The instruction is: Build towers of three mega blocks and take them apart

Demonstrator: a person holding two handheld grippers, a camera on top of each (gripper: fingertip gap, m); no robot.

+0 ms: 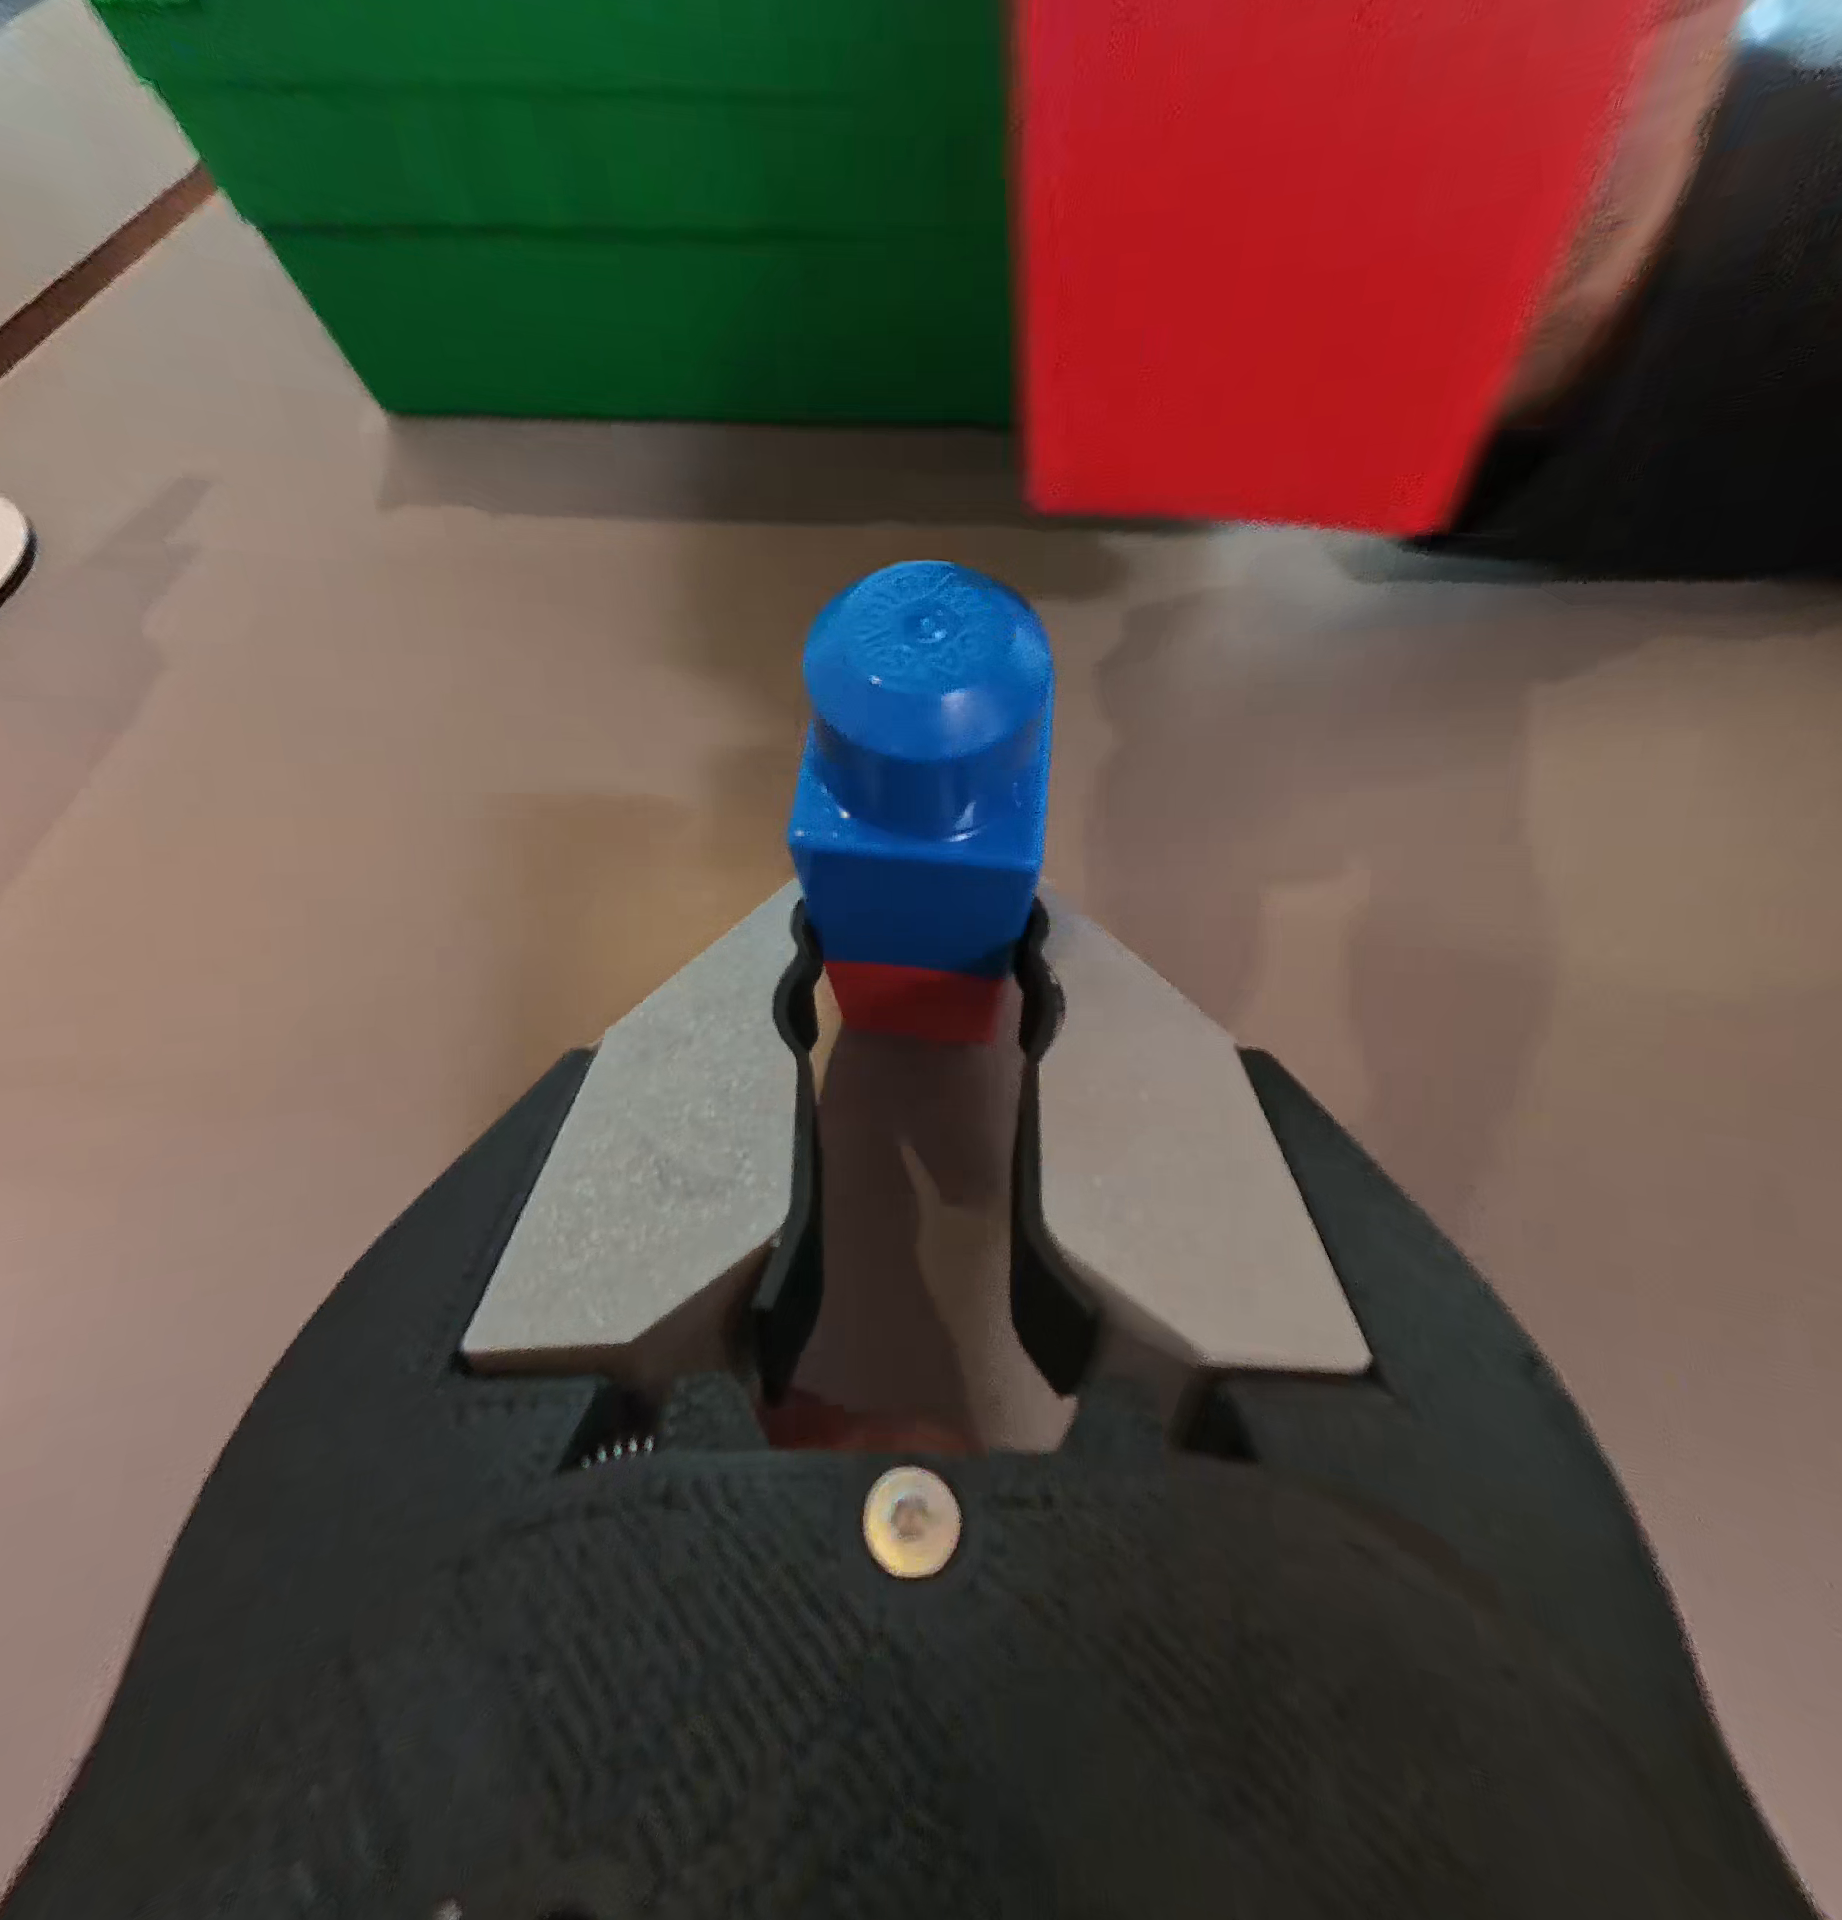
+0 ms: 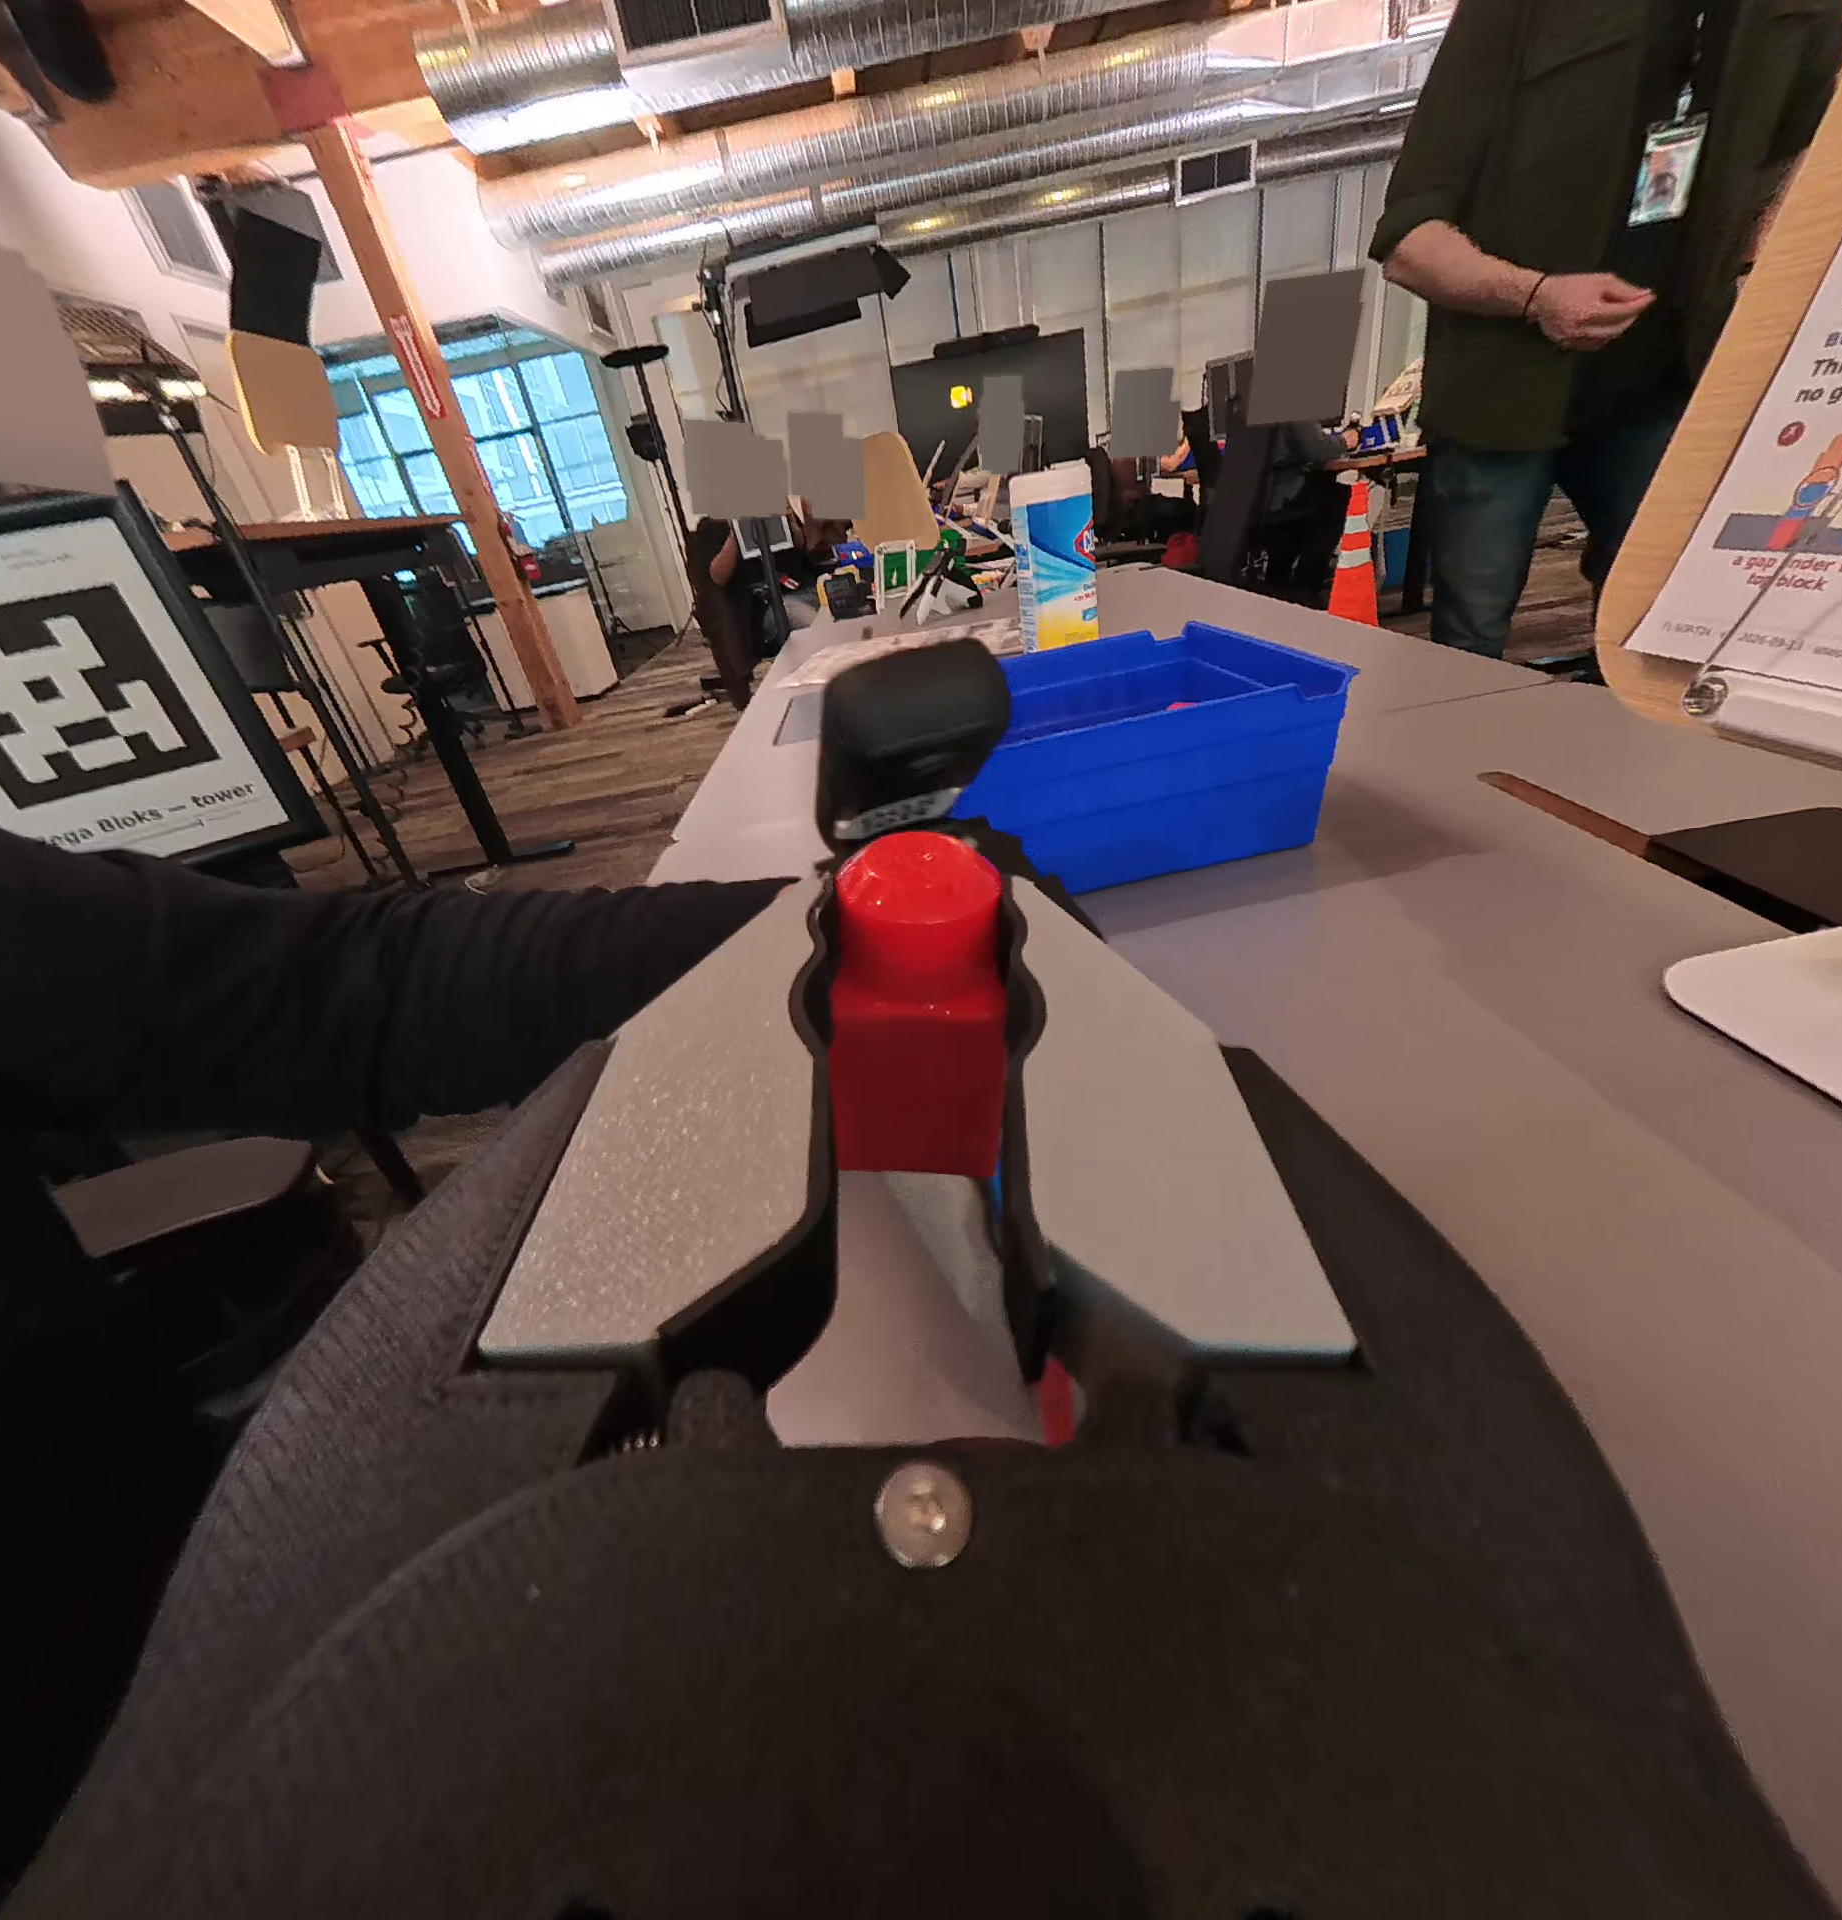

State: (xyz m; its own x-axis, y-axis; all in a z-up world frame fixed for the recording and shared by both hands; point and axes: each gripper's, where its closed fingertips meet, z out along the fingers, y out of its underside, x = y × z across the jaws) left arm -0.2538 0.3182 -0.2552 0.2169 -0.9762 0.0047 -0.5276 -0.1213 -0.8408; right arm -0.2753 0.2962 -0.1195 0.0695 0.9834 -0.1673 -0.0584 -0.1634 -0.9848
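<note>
Left gripper (image 1: 922, 951): I see my pads clamped on a blue block (image 1: 922, 821) at its lower sides; its round stud points away from the camera.
Red block under it (image 1: 917, 1000): pressed against the blue block's base, between my fingertips, above the table (image 1: 377, 779).
Right gripper (image 2: 917, 997): my fingers are closed tight on a red block (image 2: 917, 1049), stud pointing forward.
Blue sliver (image 2: 997, 1184): shows at the red block's lower right edge; I cannot tell what it belongs to.
Ahead of left: a green bin (image 1: 626, 208) and a red bin (image 1: 1291, 249) stand side by side on the table, close in front, blocking the view beyond.
Ahead of right: a black device (image 2: 912, 727) sits right past the red stud, and a dark sleeve (image 2: 325, 997) reaches in from the left.
Farther off: a blue bin (image 2: 1177, 769) on the grey table (image 2: 1416, 935), a wipes canister (image 2: 1052, 561) behind it, an orange cone (image 2: 1353, 561).
Edges: a marker sign (image 2: 96, 686) at left, an instruction sheet (image 2: 1790, 468) at right, a person standing (image 2: 1551, 260) beyond.
</note>
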